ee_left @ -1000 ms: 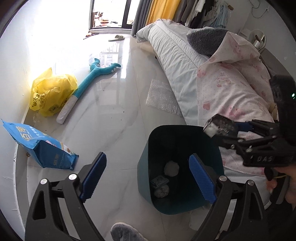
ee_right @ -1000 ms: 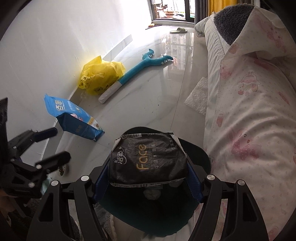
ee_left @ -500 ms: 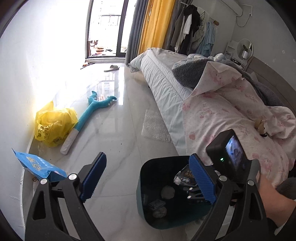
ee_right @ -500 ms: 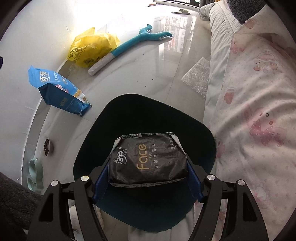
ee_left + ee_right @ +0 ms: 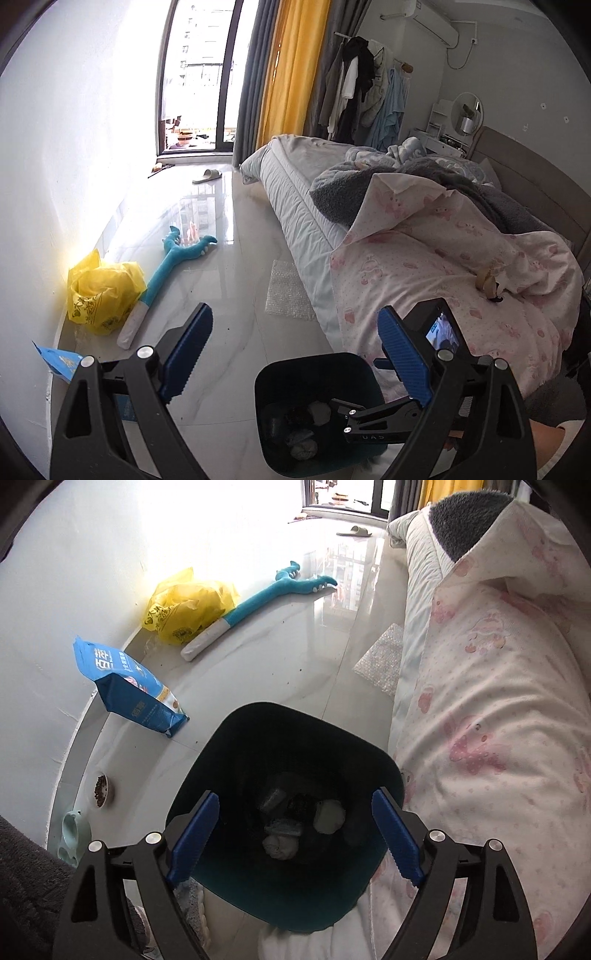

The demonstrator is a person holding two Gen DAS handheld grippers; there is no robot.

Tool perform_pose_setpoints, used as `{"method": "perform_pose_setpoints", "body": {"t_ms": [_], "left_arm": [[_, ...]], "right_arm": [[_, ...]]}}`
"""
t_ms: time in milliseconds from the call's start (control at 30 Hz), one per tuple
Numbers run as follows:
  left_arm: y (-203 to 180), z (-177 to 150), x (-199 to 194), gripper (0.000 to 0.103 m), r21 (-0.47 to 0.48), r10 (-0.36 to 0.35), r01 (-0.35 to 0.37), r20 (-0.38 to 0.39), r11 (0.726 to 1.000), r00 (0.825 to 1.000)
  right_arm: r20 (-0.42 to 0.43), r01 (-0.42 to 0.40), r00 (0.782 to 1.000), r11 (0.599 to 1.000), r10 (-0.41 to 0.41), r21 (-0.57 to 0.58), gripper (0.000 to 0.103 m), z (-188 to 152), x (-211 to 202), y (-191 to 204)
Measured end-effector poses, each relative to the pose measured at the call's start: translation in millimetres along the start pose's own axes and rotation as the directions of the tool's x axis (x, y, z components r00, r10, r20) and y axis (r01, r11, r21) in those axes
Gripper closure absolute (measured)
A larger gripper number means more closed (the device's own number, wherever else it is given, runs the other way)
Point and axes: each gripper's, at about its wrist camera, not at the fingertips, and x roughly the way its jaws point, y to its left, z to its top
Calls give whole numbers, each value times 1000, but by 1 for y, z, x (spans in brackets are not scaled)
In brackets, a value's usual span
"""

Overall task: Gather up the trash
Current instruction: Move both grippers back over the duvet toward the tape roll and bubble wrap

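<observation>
Dropped: black packet gone from right gripper (image 5: 293, 834) | jaws opening, empty, over bin (image 5: 229, 746) | left gripper (image 5: 295, 347) raised, open

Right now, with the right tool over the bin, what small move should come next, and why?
Probably lift the right tool clear of the bin. Its jaws are opening with nothing between them, and the black packet seems to lie at the bottom among the wads. The bubble wrap on the floor by the bed looks like the nearest next pickup.
</observation>
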Motion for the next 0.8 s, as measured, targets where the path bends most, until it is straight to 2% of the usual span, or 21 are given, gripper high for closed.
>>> {"method": "perform_pose_setpoints", "body": {"t_ms": [300, 433, 800], "left_arm": [[-35, 16, -5, 9, 52, -82, 79, 55, 996, 995], [-49, 23, 2, 9, 57, -113, 110, 48, 992, 992], [-96, 31, 17, 12, 68, -207, 203, 57, 977, 977]], "right_arm": [[177, -21, 984, 1000, 18, 17, 16, -1, -55, -26], [239, 14, 971, 1000, -17, 16, 16, -6, -78, -44], [286, 101, 950, 989, -128, 108, 16, -44, -122, -117]]}}
